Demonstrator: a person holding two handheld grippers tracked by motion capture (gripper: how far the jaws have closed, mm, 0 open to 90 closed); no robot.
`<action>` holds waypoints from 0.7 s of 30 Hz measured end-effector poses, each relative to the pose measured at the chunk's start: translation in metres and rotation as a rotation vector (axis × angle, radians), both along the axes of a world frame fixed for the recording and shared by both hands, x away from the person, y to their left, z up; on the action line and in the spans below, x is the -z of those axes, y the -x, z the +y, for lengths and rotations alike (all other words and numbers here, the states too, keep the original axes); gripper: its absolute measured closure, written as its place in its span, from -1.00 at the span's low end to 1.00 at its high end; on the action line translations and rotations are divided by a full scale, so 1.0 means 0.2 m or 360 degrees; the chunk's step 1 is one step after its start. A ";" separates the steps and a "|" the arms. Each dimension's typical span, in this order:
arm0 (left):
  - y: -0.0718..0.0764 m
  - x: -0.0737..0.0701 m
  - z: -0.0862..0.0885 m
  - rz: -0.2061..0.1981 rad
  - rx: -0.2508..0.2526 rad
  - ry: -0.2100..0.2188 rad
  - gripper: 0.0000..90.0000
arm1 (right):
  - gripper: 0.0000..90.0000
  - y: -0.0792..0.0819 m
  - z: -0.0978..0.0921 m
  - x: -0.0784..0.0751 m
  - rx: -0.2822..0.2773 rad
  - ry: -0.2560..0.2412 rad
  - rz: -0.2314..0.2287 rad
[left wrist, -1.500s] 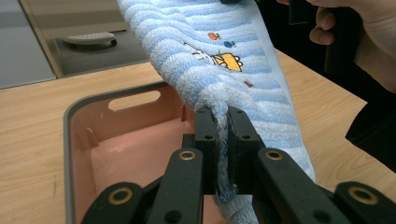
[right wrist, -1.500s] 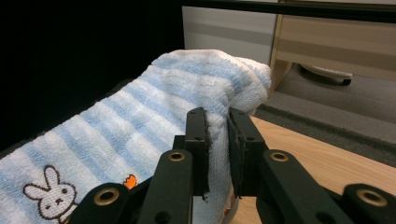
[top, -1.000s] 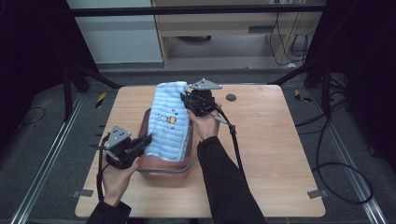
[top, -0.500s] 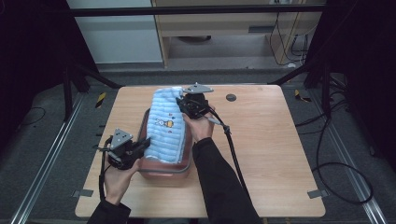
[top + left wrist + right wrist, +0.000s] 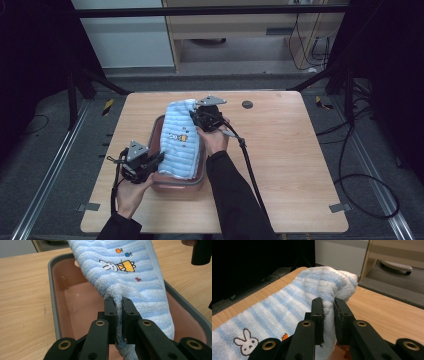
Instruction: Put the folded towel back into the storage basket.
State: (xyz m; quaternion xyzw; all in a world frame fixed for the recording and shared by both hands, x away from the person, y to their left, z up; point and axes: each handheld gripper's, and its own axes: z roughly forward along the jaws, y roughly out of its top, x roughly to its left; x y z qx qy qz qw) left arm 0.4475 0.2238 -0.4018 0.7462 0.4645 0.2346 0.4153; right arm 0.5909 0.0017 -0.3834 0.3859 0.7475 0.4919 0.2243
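Towel (image 5: 130, 282), blue-and-white striped terry with a small rabbit picture stitched on it, is pinched at both ends. Nearest the person, the left tongs (image 5: 159, 158) are closed on a fold of its near corner; in the left gripper view the two black jaws stand almost together with a ridge of cloth squeezed up between them. Just beyond and under those tongs sits a tub (image 5: 53, 302), grey at the rim and pinkish inside, resting on the wooden bench (image 5: 295, 150). The towel slopes up and away from the left tongs, draped lengthwise over the tub, its lower part lying inside and its side edge hanging over the tub's right rim.

Farther off, the right tongs (image 5: 196, 117) grip the towel's far end, jaws closed on a thick bunch of cloth that bulges out just past their tips in the right gripper view. That end is held above the tub's far rim. A black cable (image 5: 248, 165) trails from the right tongs back across the bench beside the person's forearm. Beyond the right tongs, a small dark round disc (image 5: 247, 104) sits near the bench's far edge.
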 end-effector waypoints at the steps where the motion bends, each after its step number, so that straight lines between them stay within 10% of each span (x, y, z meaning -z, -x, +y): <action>1: 0.00 0.01 0.00 0.0004 -0.0003 -0.0002 0.87 | 0.77 0.00 0.00 0.01 -0.0001 0.0006 0.0004; 21: 0.01 0.12 -0.02 0.0109 0.0000 -0.0082 0.87 | 0.76 -0.01 0.04 0.18 -0.0021 0.0060 0.0095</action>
